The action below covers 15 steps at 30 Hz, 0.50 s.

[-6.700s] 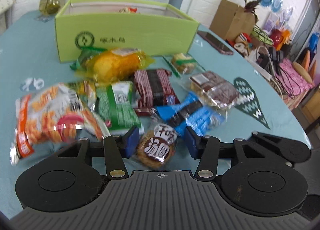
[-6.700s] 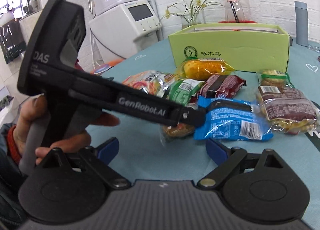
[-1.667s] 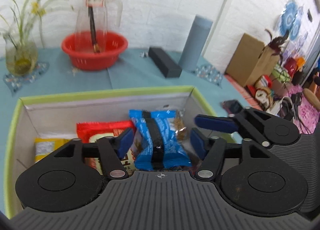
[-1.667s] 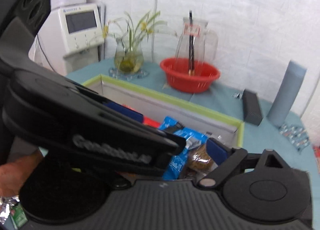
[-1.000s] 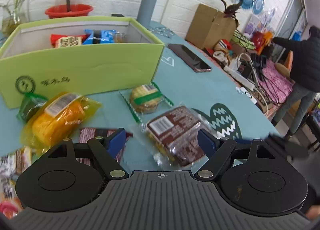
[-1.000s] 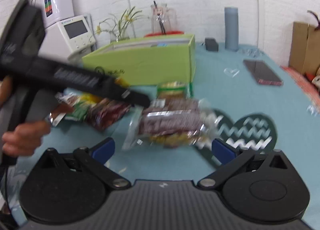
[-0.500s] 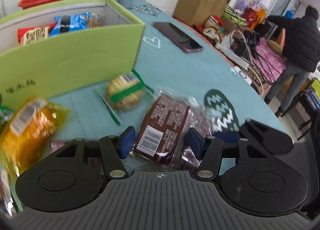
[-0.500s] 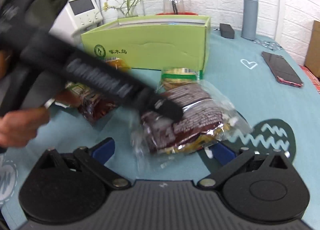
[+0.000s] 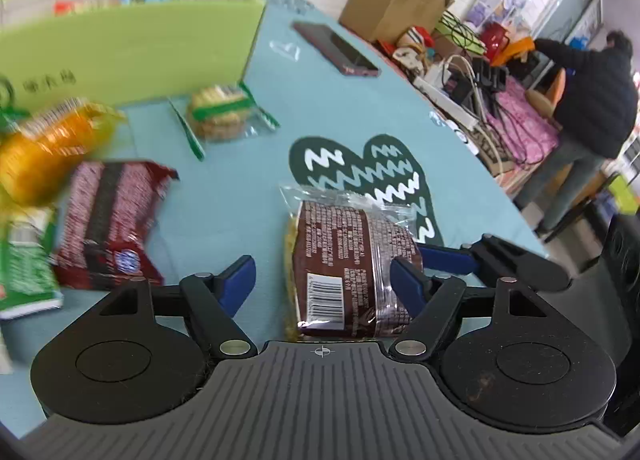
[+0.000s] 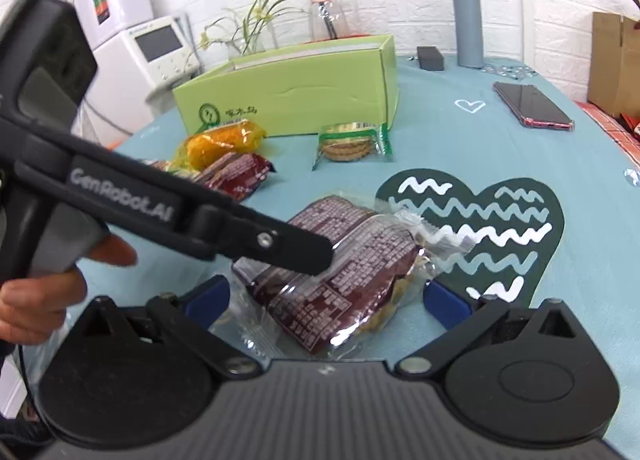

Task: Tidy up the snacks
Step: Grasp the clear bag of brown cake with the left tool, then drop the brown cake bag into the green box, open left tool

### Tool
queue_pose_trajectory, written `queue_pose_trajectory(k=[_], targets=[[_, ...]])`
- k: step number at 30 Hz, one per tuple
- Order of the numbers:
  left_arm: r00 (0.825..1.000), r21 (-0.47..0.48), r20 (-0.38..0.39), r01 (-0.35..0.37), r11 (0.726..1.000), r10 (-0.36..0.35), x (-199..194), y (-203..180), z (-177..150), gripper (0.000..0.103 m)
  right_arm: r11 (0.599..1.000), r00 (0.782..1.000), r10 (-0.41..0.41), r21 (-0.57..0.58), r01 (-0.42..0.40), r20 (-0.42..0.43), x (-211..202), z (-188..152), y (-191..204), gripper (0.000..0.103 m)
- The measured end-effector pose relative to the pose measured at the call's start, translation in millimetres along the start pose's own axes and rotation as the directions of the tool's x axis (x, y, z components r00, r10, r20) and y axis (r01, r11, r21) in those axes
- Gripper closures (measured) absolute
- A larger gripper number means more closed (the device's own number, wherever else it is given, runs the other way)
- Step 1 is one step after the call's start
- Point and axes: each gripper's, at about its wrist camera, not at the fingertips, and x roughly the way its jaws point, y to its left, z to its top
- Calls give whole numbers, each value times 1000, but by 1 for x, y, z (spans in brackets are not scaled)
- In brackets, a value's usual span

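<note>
Both grippers are down over the same item here: the brown snack packet (image 9: 352, 268), a clear-wrapped pack with a dark brown label, lying on the teal tablecloth (image 9: 344, 108) at the edge of the dark heart pattern (image 9: 360, 176). The left gripper (image 9: 322, 280) has its blue fingers spread wide; the packet sits between them, right up against the right-hand pad (image 9: 404, 280), while the left-hand pad (image 9: 238, 280) is clear of it. From the right wrist view, the right gripper (image 10: 326, 300) straddles the packet (image 10: 344, 268) too, fingers apart on either side of it, neither visibly pressing in. The left tool's black arm crosses that view, its tip over the packet's top.

Further back stands the green box (image 10: 296, 96), open-topped, with blue and red packs showing inside from the left view. On the cloth in front of it lie a green-banded biscuit pack (image 10: 352, 144), an orange snack bag (image 10: 224, 144) and a dark red wafer pack (image 9: 108, 220). A phone (image 10: 532, 104) rests off to the right.
</note>
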Motion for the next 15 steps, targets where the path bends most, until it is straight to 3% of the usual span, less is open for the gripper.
queue_pose_trajectory(k=[1,2,5,6,7,15], targets=[[1000,8,7,14,1000,-14,3,0,-1,48,1000,1000,-12,-14,12,7,1,-1,3,1],[1000,21,10,9,1000,-9,4,-2,-1,60,999,1000,-25,-39,25,5,3,-1,7,1],[1000,31,19,-6,1000,6,-1,-7,-4,71,992,997,-69,-104,71,29,2,3,21,6],[999,29,32,-24,999,23,-6,-7,-3,71,988,995,-82,-125,87,51,-1,6,23,15],[998,33,54,-38,999,36,-11,-7,-1,72,988,995,-73,-128,81,66,-3,12,24,18],[975,-6,205,-86,996,86,-54,14,53,74,984,986,-18,-174,47,168,16,85,33,18]])
